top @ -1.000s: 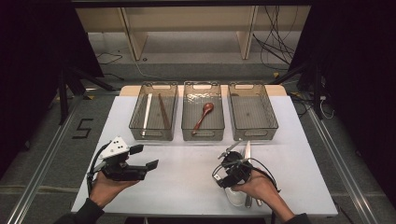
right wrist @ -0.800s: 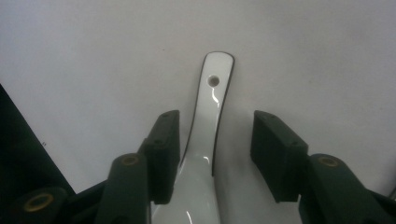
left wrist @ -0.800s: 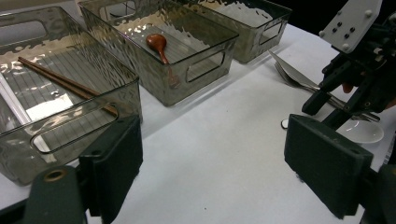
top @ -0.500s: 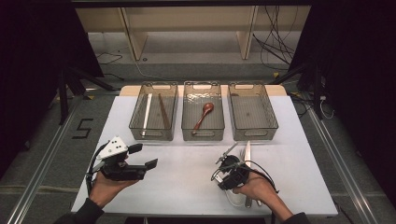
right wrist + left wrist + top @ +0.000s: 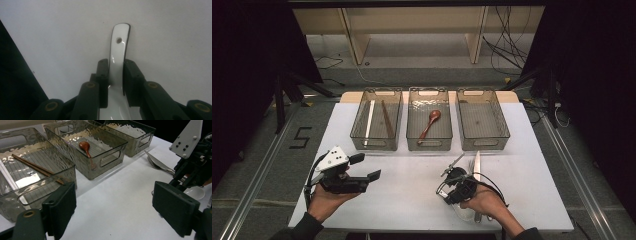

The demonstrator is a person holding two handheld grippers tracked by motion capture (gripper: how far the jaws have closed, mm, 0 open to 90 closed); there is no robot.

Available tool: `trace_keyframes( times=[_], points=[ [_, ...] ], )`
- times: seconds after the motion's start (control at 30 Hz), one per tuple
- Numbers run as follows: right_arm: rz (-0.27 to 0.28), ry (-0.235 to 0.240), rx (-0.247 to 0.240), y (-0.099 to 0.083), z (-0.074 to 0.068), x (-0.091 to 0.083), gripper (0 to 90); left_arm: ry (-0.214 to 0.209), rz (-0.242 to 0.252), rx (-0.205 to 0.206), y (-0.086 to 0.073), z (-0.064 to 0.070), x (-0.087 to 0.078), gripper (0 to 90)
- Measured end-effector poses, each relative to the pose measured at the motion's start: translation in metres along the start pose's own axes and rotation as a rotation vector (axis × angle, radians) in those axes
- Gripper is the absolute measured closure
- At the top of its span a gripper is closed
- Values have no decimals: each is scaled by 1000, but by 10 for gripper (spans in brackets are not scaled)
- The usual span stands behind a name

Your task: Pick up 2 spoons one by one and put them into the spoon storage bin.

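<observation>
Jaws of the right gripper [image 5: 116, 67] pinch a white ceramic spoon's [image 5: 119, 45] handle, its bowl now lower than a second ago, while the left gripper [image 5: 120, 207] gapes wide, empty.

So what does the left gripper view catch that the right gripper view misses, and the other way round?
Left gripper view: three clear bins, with chopsticks in the nearest and a wooden spoon in the middle one, plus a fork on the table, seen past the left tool with its jaws wide open.
Right gripper view: a close look at the right tool, jaws closed on the handle of a white spoon, with a small hole near the handle's end.
Shared: the white table and that white spoon.
</observation>
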State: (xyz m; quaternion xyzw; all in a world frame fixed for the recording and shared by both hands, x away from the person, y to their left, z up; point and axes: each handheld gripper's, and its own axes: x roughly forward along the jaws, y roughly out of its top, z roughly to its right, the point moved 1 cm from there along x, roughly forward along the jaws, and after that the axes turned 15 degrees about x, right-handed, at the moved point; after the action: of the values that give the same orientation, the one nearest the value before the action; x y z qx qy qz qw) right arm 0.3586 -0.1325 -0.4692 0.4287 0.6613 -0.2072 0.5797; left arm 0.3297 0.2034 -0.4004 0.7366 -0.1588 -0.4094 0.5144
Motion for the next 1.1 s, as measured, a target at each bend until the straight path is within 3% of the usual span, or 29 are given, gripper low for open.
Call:
trace_keyframes(
  times=[0.23,0.4,1.1],
  points=[
    [-2,4,-16,0,-3,-1,785,0,-1,3,1,1,0,190],
    [5,45,-24,0,-8,-2,863,-2,1,1,0,1,0,192],
    [1,2,-48,0,-14,2,855,-7,-6,10,1,2,0,200]
  ],
)
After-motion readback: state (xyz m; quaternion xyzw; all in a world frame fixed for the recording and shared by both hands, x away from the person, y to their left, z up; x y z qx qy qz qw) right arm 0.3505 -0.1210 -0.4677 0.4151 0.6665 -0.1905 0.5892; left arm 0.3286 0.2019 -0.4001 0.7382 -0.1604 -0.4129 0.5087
